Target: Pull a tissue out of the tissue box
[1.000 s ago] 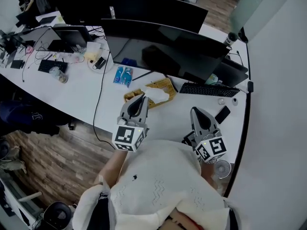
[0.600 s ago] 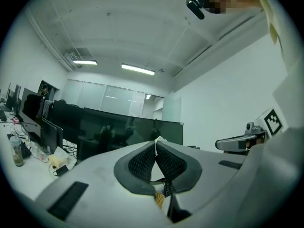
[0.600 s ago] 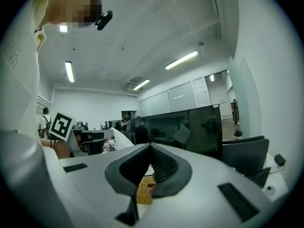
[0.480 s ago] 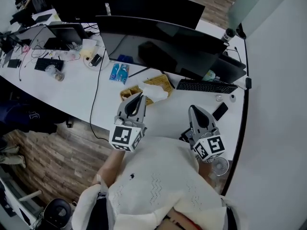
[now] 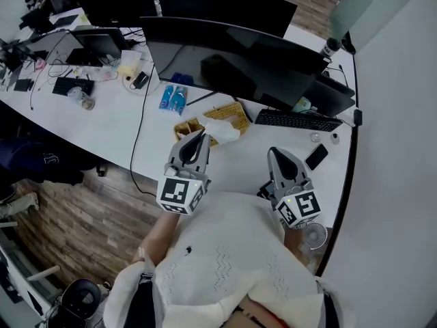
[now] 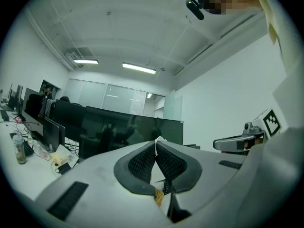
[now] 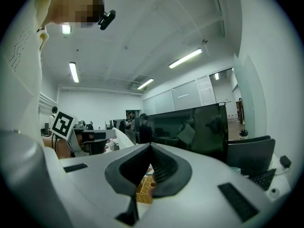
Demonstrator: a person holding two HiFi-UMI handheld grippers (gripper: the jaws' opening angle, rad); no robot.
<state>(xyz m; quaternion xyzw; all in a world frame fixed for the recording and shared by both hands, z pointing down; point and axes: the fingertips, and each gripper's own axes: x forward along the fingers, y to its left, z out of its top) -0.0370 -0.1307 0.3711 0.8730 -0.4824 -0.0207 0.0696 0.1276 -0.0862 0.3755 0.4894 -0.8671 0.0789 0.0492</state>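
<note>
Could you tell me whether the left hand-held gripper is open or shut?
Shut: the left hand-held gripper pinches the tissue, jaws meeting at the tips.

Left gripper [image 5: 203, 136], right gripper [image 5: 276, 152]: jaws together.

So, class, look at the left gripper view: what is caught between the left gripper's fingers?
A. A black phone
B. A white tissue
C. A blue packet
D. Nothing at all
B: in the left gripper view the left gripper has its fingers shut on a white tissue, and the head view shows that tissue standing up out of the woven tissue box.
</note>
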